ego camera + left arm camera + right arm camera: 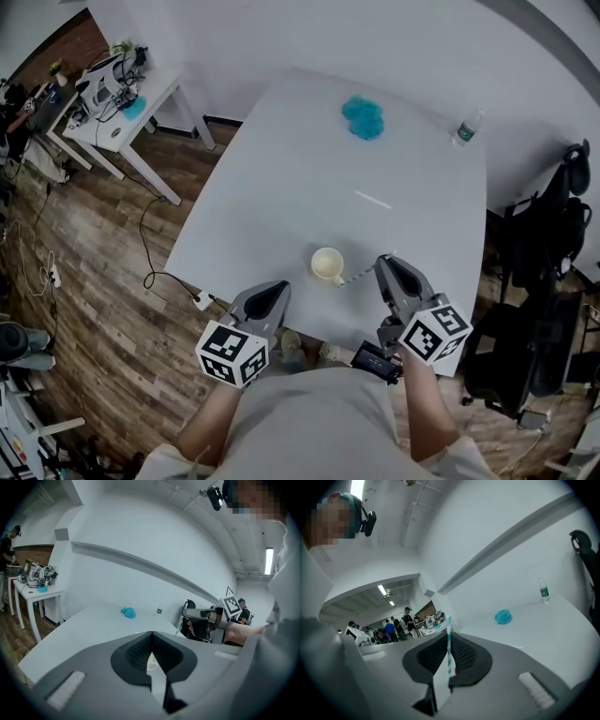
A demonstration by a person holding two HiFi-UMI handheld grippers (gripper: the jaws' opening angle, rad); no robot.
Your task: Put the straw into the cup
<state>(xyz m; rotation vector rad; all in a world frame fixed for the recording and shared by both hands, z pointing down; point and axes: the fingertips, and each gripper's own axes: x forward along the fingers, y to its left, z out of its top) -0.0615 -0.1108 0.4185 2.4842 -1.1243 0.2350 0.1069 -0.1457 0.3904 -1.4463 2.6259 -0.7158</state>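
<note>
A cream cup stands near the table's front edge, between my two grippers. My right gripper is shut on a teal-and-white striped straw, which slants from the jaws toward the cup's right side and ends just beside its rim. In the right gripper view the straw sticks up past the closed jaws of my right gripper. My left gripper hovers left of the cup, jaws together and empty. In the left gripper view a sliver of the cup shows behind my left gripper.
A crumpled blue cloth lies on the white table at the back, a small bottle at the far right corner. A thin white strip lies mid-table. A black chair stands right; a small desk stands far left.
</note>
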